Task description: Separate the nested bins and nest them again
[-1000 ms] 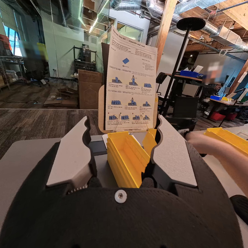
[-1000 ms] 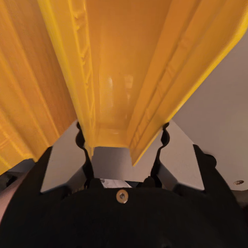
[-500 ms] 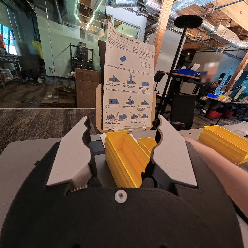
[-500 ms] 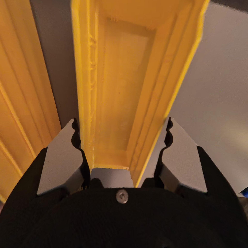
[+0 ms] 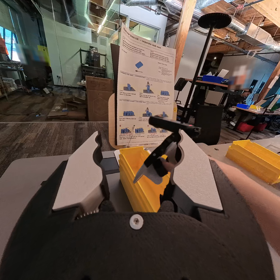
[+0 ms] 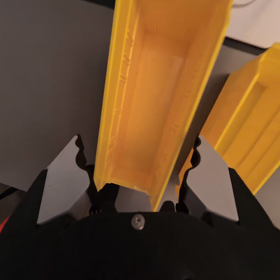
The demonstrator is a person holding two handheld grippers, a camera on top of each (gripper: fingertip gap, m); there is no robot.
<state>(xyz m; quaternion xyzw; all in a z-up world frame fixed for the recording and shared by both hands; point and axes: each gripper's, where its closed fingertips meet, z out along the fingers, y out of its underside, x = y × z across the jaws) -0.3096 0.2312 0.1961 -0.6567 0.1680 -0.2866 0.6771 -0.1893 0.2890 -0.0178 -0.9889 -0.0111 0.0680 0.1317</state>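
Left claw [image 5: 137, 153] held apart beside nested yellow bins [image 5: 136, 178], right claw [image 6: 137, 145] spread wide around single yellow bin [image 6: 159, 98] untouched, grey table [image 6: 53, 75].

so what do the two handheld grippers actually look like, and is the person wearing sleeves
Both the left gripper and the right gripper have a matte black textured body with one silver screw at the centre. Each carries two light grey wedge-shaped fingers with wavy black inner pads. The forearm in the left wrist view is bare, no sleeve.
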